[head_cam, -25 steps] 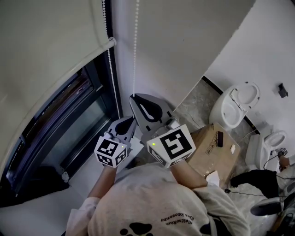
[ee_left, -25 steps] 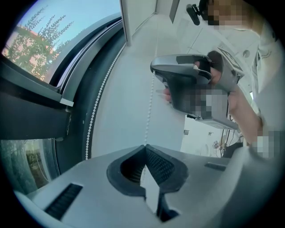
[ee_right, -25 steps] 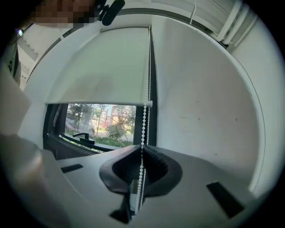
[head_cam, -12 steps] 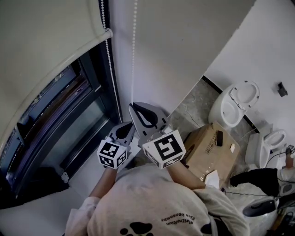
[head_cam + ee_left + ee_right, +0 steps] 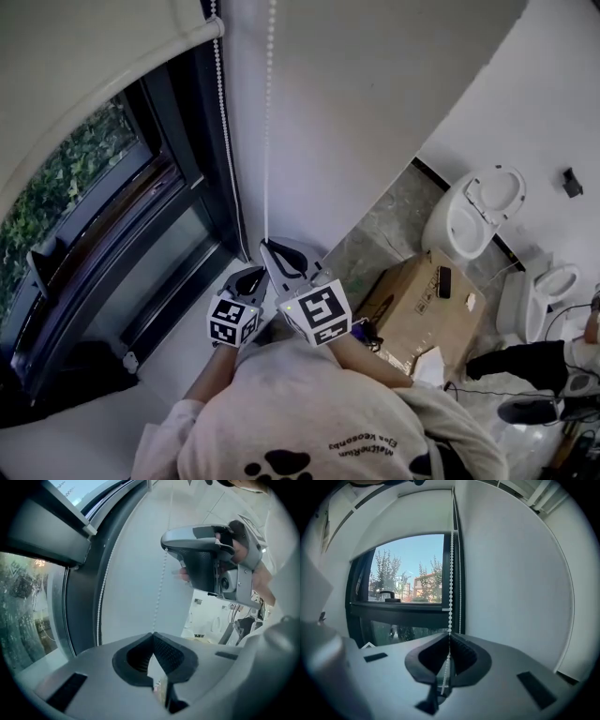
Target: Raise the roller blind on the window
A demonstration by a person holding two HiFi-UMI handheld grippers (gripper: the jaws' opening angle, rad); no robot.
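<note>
Head view: right tool (image 5: 266,247) upright, pinching chain (image 5: 268,141).

A cardboard box (image 5: 412,323) sits on the grey floor (image 5: 394,220) at right, a dark flat slab (image 5: 446,281) on top; a white toilet (image 5: 473,220) stands beyond.

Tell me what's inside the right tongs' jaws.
A white bead chain runs down into the right tongs, whose jaws are shut on it. It shows again in the gap behind the tips; the pinched stretch itself is covered.
</note>
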